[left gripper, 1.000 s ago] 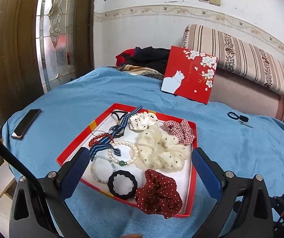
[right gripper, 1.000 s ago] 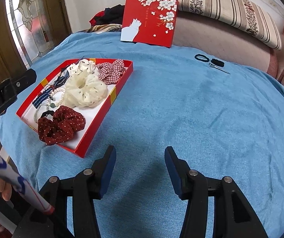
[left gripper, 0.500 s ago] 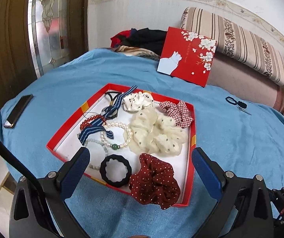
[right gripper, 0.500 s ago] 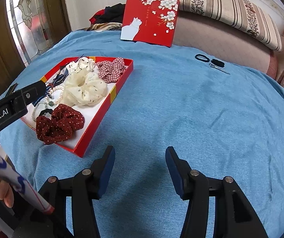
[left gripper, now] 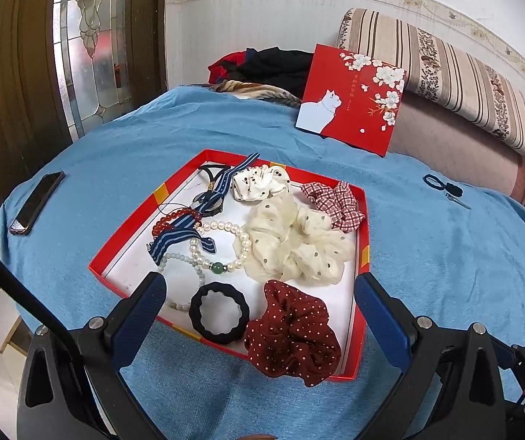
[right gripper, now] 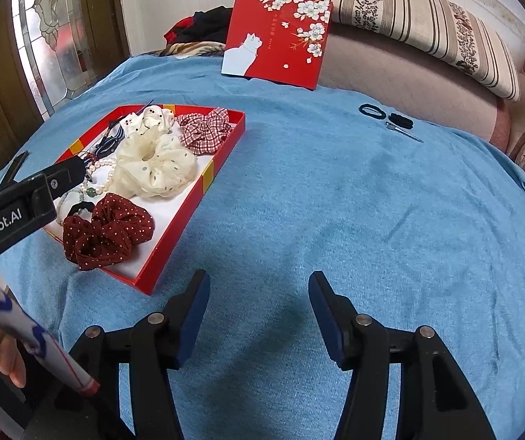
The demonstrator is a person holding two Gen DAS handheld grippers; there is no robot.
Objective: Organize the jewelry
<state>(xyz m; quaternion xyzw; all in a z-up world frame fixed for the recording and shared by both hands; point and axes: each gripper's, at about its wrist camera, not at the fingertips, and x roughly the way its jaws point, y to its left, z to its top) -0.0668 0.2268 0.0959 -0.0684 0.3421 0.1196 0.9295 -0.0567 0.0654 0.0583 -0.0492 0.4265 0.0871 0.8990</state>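
A shallow red box [left gripper: 363,220] with a white floor lies on the blue cloth [right gripper: 336,201] that covers the surface, and all the jewelry sits inside it. At the box's near rim a dark red scrunchie with white dots [left gripper: 292,337] spills slightly over the edge, with a black wavy hair tie [left gripper: 219,312] just beside it. Toward the box's middle lie a large cream scrunchie with grey dots [left gripper: 292,245] and a pearl bracelet with one green bead [left gripper: 222,245], which overlaps a pale bead bracelet [left gripper: 180,260]. A navy striped ribbon [left gripper: 185,234] crosses a red bead bracelet [left gripper: 169,218]. At the box's far rim are a white dotted scrunchie [left gripper: 259,183] and a red checked scrunchie [left gripper: 334,200].

The left gripper [left gripper: 260,302] hangs over the box's near edge, its fingers spread wide with nothing between them. The right gripper [right gripper: 259,302] is beside the box over bare cloth, its fingers apart and empty; they have just been opening.
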